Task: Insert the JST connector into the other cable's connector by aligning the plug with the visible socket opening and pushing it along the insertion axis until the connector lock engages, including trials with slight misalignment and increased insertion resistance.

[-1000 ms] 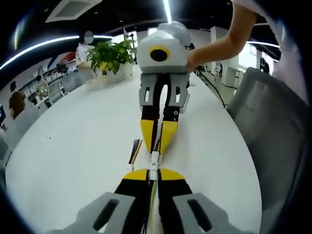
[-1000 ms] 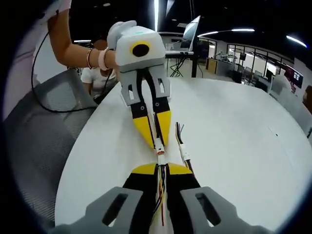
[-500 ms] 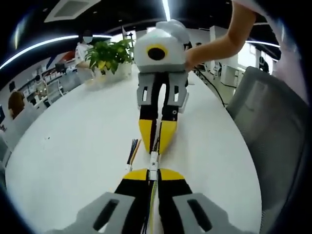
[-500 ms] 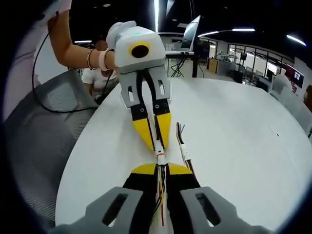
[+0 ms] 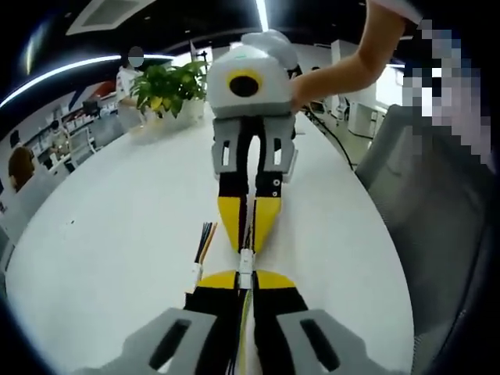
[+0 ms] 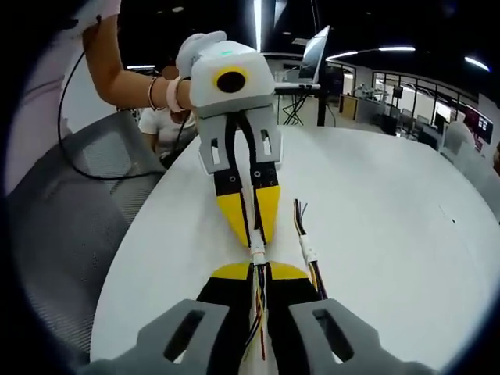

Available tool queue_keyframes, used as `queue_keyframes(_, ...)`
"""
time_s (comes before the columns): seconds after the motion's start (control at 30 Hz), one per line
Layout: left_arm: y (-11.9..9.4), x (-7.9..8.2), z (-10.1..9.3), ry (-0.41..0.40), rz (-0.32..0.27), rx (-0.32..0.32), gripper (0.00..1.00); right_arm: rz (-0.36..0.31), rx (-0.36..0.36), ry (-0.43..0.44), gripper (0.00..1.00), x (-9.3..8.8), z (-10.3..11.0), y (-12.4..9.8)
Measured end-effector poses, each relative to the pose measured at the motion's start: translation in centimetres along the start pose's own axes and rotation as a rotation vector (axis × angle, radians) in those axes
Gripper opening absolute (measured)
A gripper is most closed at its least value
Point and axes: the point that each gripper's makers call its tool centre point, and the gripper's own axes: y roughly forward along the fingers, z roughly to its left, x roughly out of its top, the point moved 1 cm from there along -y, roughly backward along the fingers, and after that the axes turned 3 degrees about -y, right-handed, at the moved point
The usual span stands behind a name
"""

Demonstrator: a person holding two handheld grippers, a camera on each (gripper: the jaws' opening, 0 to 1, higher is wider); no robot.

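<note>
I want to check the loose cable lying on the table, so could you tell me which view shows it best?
The right gripper view: the spare cable lies clear of the tongs, connector and coloured wires visible. In the left gripper view the spare cable lies smaller, beside the tongs.

No readable text, labels, brands or numbers in either view. Gripper bodies, connectors and cables carry no legible markings; background screens and signs, upper right of the right gripper view and far left of the left gripper view, are too small and blurred to read.
</note>
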Motion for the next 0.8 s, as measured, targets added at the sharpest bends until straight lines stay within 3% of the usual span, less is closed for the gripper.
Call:
queue_keyframes(0.27,-0.12,0.6,0.47,-0.018,-0.034,0.034,0.0,-0.033,-0.011,-0.011,0.03,0.36,-0.47,-0.53)
queue_keyframes(0.53,0.2,0.48,-0.19,-0.021,-0.009,0.021,0.0,-0.016,0.004,-0.014,0.02,0.07,0.03,-0.31)
queue_keyframes(0.6,0.34,0.41,-0.42,0.031,-0.003,0.014,0.0,-0.011,0.007,-0.006,0.02,-0.07,0.07,-0.13)
queue_keyframes(0.8,0.24,0.18,-0.15,0.008,-0.005,0.022,0.0,-0.016,0.005,0.013,0.02,-0.21,-0.21,0.11)
